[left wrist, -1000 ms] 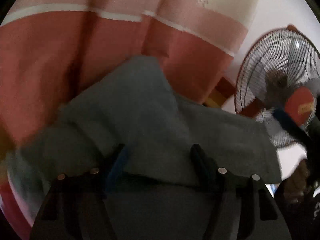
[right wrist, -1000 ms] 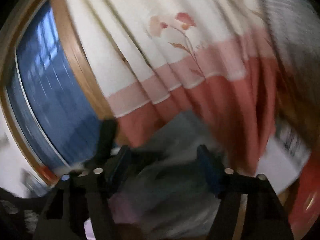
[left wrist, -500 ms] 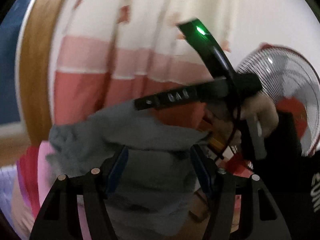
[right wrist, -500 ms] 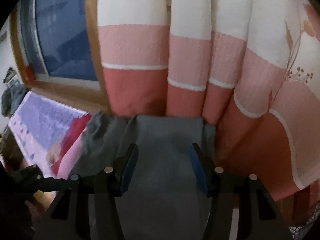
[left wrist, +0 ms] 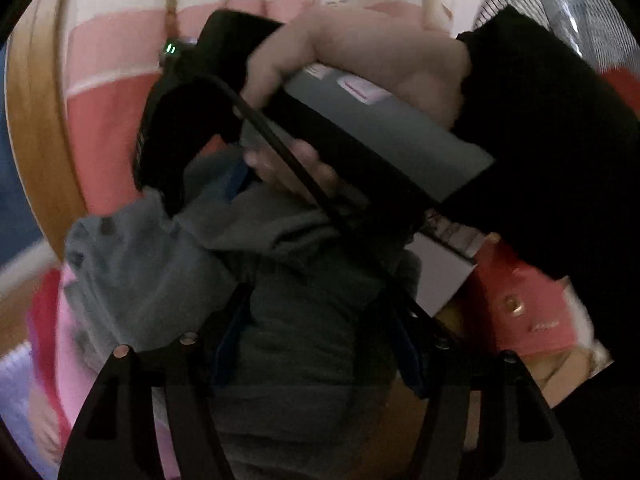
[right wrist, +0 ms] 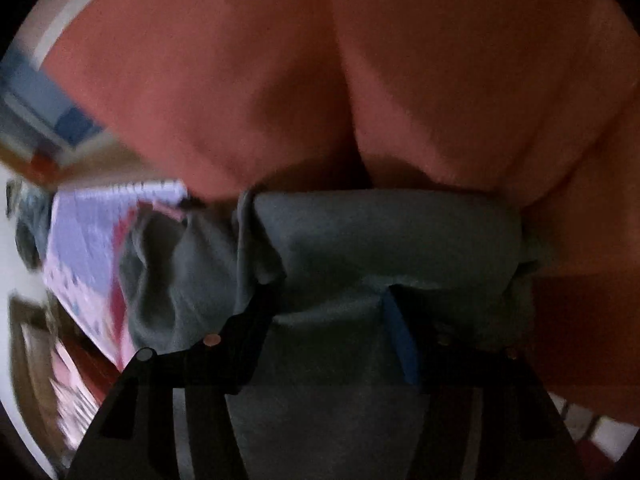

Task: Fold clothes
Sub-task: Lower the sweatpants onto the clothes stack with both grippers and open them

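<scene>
Left gripper (left wrist: 316, 340): the grey garment (left wrist: 304, 344) fills the gap between the two fingers. The jaws stand partly apart, and the cloth appears pinched between the blue pads, though blur and dim light prevent a firm reading. This setting matches that of a second ago.

Right gripper (right wrist: 332, 320): the same grey garment (right wrist: 384, 236) lies bunched across and between the fingers. The jaws are opening at this moment with fabric still in the gap; whether the pads still press on it cannot be told from the wrist view.

Outward from the fingers: in the left wrist view, the person's right hand (left wrist: 360, 56) and black sleeve (left wrist: 552, 160) now cross close in front, carrying the right-hand tool (a green indicator lamp (left wrist: 171, 48) shows on its body). A second ago that hand sat well off to the side, by the fan (left wrist: 560, 12). Behind hang the pink-banded curtain (left wrist: 112, 120) and, below, a patterned bed cover (right wrist: 92, 248).

Change and meaning: the right gripper has swung over toward the left and tipped downward, so its view has gone from window and curtain to cloth and bed. Judgement: one edge of the garment is being carried across to meet the other, i.e. a fold is mid-stroke and not yet laid flat.
</scene>
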Demonstrator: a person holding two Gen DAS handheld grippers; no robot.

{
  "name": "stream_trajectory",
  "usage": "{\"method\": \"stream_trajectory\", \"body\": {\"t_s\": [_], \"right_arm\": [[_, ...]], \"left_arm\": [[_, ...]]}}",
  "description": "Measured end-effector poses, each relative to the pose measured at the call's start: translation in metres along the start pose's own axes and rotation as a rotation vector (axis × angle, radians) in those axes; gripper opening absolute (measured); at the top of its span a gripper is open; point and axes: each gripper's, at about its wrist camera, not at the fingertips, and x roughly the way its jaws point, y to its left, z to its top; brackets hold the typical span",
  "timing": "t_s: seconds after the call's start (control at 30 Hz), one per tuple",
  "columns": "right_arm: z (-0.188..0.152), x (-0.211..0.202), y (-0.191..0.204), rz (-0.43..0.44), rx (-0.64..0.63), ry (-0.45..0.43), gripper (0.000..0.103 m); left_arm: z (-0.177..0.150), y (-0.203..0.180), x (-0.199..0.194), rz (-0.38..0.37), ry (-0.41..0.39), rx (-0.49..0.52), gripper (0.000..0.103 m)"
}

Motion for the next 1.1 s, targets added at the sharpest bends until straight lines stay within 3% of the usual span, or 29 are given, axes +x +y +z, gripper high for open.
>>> {"method": "stream_trajectory", "body": {"t_s": [0.07, 0.17, 0.37, 0.47, 0.53, 0.57, 0.67, 0.73, 0.8, 0.9, 0.97, 1.1], "right_arm": [[0.003, 0.007, 0.007, -0.029, 0.012, -0.013, 0.063], [-0.008, 0.016, 0.022, -0.076, -0.035, -0.094, 0.064], [-0.027, 0.007, 0.013, 0.005, -0.02, -0.198, 0.065], [-0.044, -0.027, -0.002, 0.171, 0.013, -0.292, 0.065], [-0.08, -0.071, -0.017, 0.303, 0.006, -0.451, 0.065], [-0.096, -0.086, -0.023, 0.317, 0.005, -0.513, 0.065], [-0.158, -0.105, -0.033, 0.218, 0.024, -0.681, 0.065], [-0.193, -0.097, -0.028, 0.139, -0.002, -0.735, 0.064], [-0.212, -0.078, -0.012, 0.079, -0.042, -0.775, 0.062], [-0.22, -0.055, 0.01, 0.019, -0.109, -0.857, 0.062], [-0.217, -0.049, 0.01, 0.01, -0.124, -0.898, 0.062], [-0.215, -0.047, -0.02, -0.002, -0.164, -0.911, 0.062]], "left_arm": [[-0.003, 0.007, 0.001, -0.007, 0.0, -0.025, 0.064], [-0.014, 0.002, 0.006, 0.042, 0.01, 0.021, 0.064], [-0.021, -0.006, -0.001, 0.066, -0.029, 0.077, 0.064], [-0.018, 0.002, -0.027, -0.014, -0.107, 0.045, 0.065], [-0.017, 0.013, -0.058, -0.067, -0.193, -0.001, 0.065], [-0.016, 0.02, -0.075, -0.089, -0.242, -0.026, 0.065], [-0.004, 0.057, -0.127, -0.164, -0.4, -0.162, 0.065], [0.013, 0.086, -0.146, -0.203, -0.464, -0.263, 0.065], [0.033, 0.098, -0.139, -0.159, -0.449, -0.262, 0.065], [0.065, 0.107, -0.091, -0.042, -0.336, -0.176, 0.065], [0.069, 0.12, -0.044, -0.043, -0.192, -0.2, 0.065], [0.061, 0.16, 0.02, 0.009, -0.033, -0.316, 0.054]]}}
